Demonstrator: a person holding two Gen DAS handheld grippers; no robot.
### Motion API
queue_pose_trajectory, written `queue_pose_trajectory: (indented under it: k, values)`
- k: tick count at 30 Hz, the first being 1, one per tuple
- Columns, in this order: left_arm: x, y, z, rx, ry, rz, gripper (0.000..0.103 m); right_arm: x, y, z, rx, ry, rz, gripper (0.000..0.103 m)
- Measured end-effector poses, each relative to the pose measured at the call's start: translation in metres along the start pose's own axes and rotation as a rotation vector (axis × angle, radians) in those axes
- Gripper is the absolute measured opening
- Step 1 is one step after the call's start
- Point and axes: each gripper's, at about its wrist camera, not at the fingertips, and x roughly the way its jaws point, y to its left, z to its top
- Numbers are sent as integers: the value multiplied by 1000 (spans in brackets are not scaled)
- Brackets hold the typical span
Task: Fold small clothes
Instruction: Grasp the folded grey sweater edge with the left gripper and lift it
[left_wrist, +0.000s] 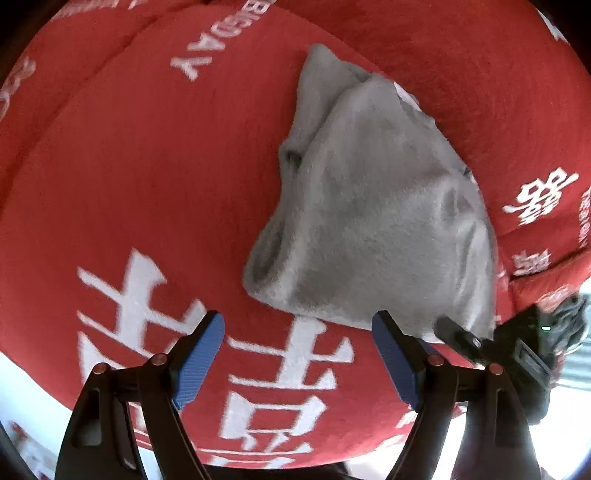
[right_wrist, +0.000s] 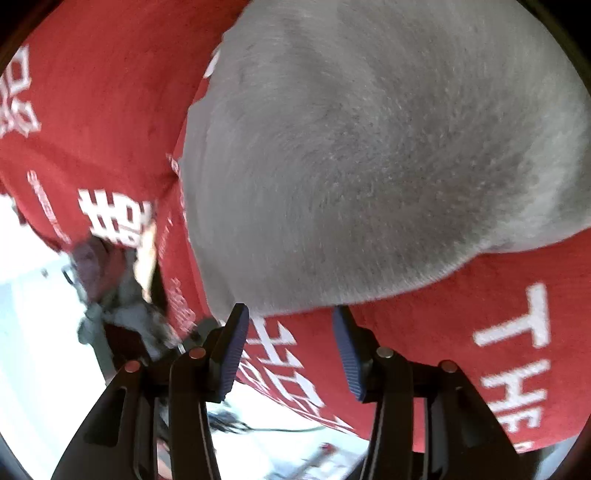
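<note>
One grey garment (left_wrist: 373, 206) lies right of centre on the red blanket (left_wrist: 147, 166), already folded into a compact shape, I judge. My left gripper (left_wrist: 297, 354) is wide, my right gripper (right_wrist: 291, 350) less so; both hold nothing. Maybe only smoothing remains.

Left gripper (left_wrist: 297, 323) jaws spread wide, nothing between blue pads (left_wrist: 199, 360). Right gripper (right_wrist: 290, 317) jaws parted, empty, angled downward.

Plain grey garment (left_wrist: 373, 206) on red blanket (left_wrist: 147, 166) with white, perhaps Chinese, lettering.
</note>
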Motion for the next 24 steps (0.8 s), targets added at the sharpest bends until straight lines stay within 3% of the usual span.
queue_pose_trajectory:
  k: [5, 6, 7, 9, 15, 17, 19, 20, 23, 24]
  values:
    - [12, 2, -8, -130, 2, -169, 83, 10, -8, 10, 93, -19, 83, 51]
    - [14, 0, -8, -144, -3, -186, 83, 11, -6, 12, 88, -19, 85, 46]
    - [17, -2, -9, -160, -9, -208, 83, 12, -3, 14, 71, -20, 83, 29]
    - [22, -9, -7, -184, -21, -250, 83, 9, 7, 17, 22, -24, 80, 13]
    - [34, -30, 10, -257, -98, -342, 83, -15, 41, 28, -109, -47, 115, 11]
    - [38, -33, 19, -284, -129, -330, 83, -19, 45, 29, -131, -41, 108, 11]
    - [37, -34, 28, -301, -182, -269, 82, -17, 45, 29, -146, -21, 91, 10]
    - [36, -36, 32, -304, -209, -220, 71, -15, 43, 28, -148, -9, 80, 10]
    - [32, -44, 45, -248, -243, -59, 20, -13, 40, 23, -178, 53, 38, 10]
    - [30, -49, 48, -208, -254, -18, 16, -16, 43, 21, -211, 69, -2, 11]
